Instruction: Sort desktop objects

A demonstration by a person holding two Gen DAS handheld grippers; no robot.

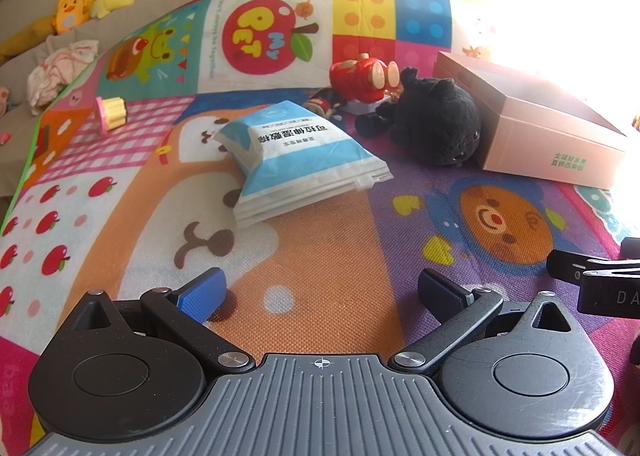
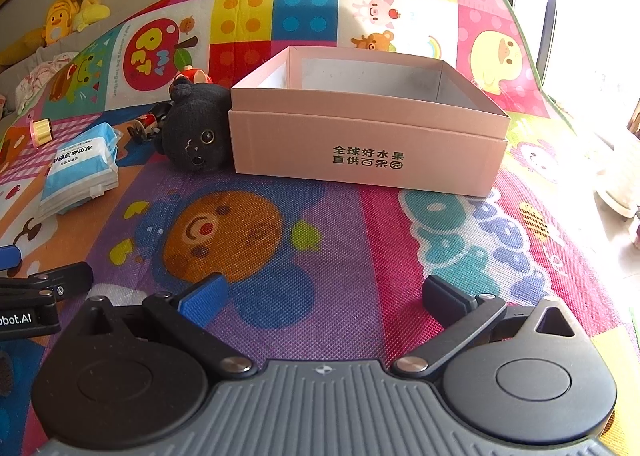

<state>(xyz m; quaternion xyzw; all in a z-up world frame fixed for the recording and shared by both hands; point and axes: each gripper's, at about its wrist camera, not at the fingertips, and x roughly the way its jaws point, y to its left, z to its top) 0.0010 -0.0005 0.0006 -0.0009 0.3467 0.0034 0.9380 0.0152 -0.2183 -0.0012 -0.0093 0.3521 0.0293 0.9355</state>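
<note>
Both tongs are spread and hold nothing: the left gripper (image 1: 322, 294) hovers low over the colourful cartoon play mat (image 1: 320, 256), facing the blue-and-white soft wipes packet (image 1: 298, 162) at frame centre; the right gripper (image 2: 324, 296) faces the open pink cardboard box (image 2: 366, 144), which looks empty. The black plush toy (image 1: 436, 124) leans against the box's left wall. Likely first pick: the packet; pinch its puffy middle across the narrow width, since the flat sealed edge could slip.

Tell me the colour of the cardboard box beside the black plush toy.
Pale pink box with dark green printed characters; clearest in the right wrist view.
</note>
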